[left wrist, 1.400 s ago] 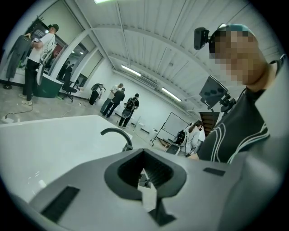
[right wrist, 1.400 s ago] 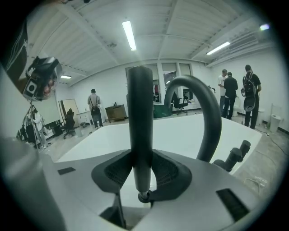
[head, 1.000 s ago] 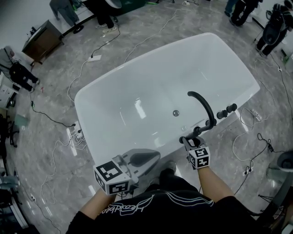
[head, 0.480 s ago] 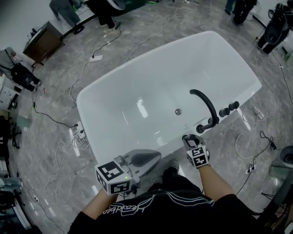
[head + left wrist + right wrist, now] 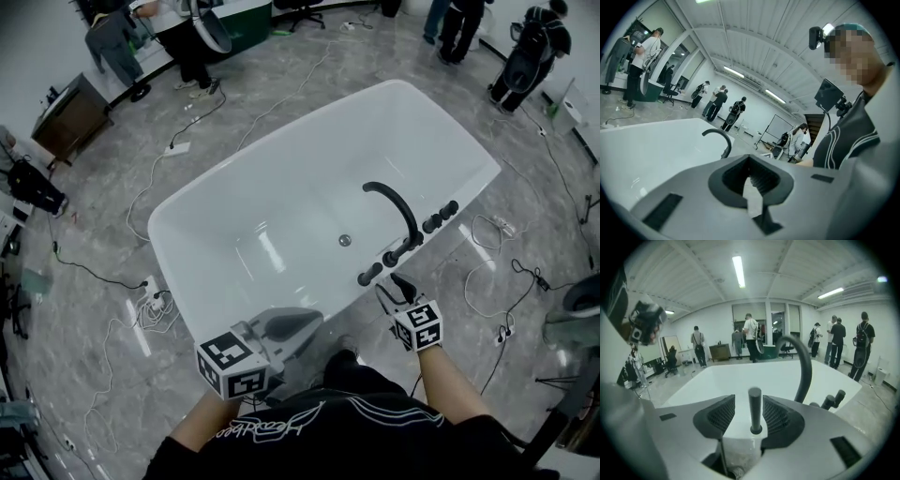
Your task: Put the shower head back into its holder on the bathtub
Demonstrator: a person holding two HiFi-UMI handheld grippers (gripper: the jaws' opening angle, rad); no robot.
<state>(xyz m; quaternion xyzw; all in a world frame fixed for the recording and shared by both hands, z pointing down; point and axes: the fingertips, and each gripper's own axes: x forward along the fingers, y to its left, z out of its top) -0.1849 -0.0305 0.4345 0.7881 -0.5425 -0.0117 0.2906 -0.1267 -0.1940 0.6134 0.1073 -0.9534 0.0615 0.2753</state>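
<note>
White bathtub [image 5: 234,220] on grey floor [image 5: 525,169], shower head [image 5: 755,420] upright, untouched inside just-spread right claw [image 5: 749,404], left claw [image 5: 749,176] pressed together

Black top [image 5: 323,433], white script (short sleeves); left tongs [image 5: 315,319] and right tongs [image 5: 394,288] grey, marker-cubed.

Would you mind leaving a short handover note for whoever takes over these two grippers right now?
Left gripper: shut and empty, held close to the body, short of the bathtub.
Right gripper: open, its fingers have just been opening. The shower head shows between them, but neither finger presses on it.
Things: the shower head stands upright in its holder on the tub rim, next to the faucet and knobs.
Done: the shower head looks seated.
Left: probably only drawing the right gripper clear without knocking the shower head.
</note>
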